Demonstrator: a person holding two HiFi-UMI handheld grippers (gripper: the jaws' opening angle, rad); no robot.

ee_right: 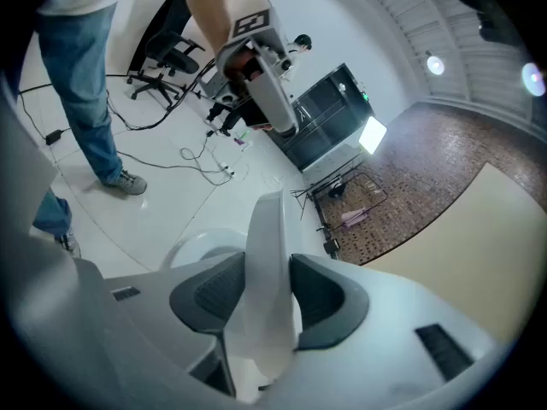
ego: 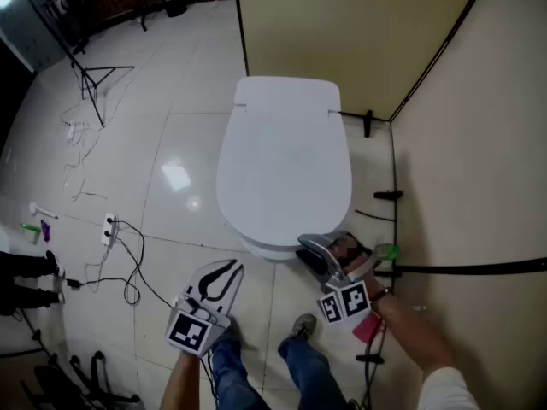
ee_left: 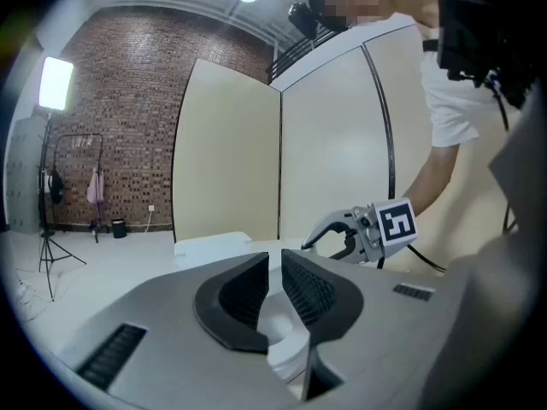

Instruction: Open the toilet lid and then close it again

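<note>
The white toilet lid (ego: 284,161) lies down over the bowl, beside the beige partition. My right gripper (ego: 313,251) is at the lid's front right rim. In the right gripper view the lid's thin white edge (ee_right: 268,246) runs between the two dark pads (ee_right: 212,301), which press on it from both sides. My left gripper (ego: 224,273) hovers over the floor in front of the bowl, left of the right one, shut with nothing in it. Over its closed jaws, the left gripper view shows the toilet (ee_left: 214,248) and the right gripper (ee_left: 338,234).
Beige partition walls (ego: 342,24) stand behind and right of the toilet, with black floor brackets (ego: 386,196). Cables and a power strip (ego: 108,229) lie on the tiles to the left, and a tripod (ego: 94,79) further back. The person's shoes (ego: 302,326) are just before the bowl.
</note>
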